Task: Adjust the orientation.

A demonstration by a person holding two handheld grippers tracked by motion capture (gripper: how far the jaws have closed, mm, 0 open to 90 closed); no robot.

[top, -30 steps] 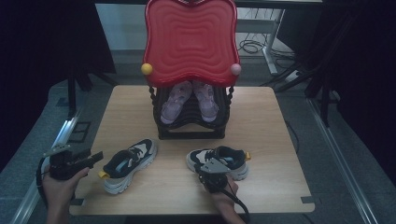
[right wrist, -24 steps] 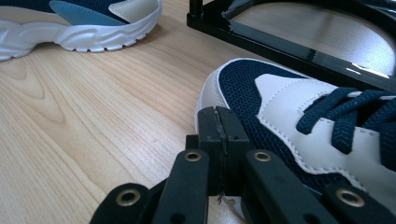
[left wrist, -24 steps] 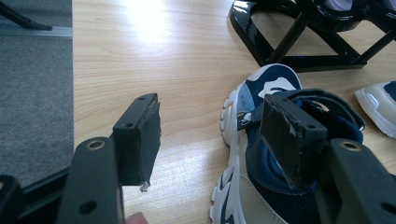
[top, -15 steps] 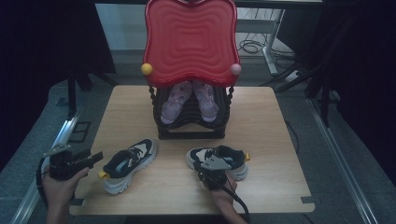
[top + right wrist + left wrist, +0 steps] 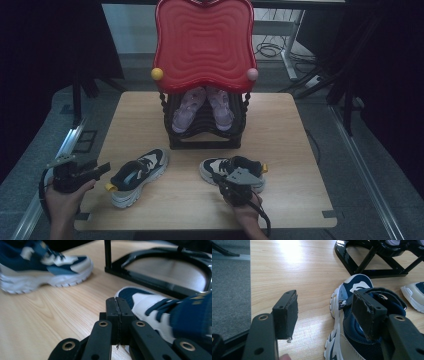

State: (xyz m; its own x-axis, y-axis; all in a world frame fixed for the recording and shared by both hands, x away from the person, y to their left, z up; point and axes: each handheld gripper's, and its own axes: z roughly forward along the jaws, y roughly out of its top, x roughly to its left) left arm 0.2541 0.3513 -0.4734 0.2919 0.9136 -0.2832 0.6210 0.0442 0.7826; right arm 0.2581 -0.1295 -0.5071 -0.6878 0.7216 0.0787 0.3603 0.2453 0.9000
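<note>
Right claw pressed together, empty, beside right sneaker near bench front edge. Left claw spread – left sneaker just beside, ungrasped. Both sneakers likely still to go onto black rack – holds pink pair mid-bench. Red panel above; dark room, grey floor.

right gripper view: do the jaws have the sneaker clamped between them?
No, the right gripper has its jaws pressed flat together with nothing between them, and the sneaker lies just beside them on the table.
</note>
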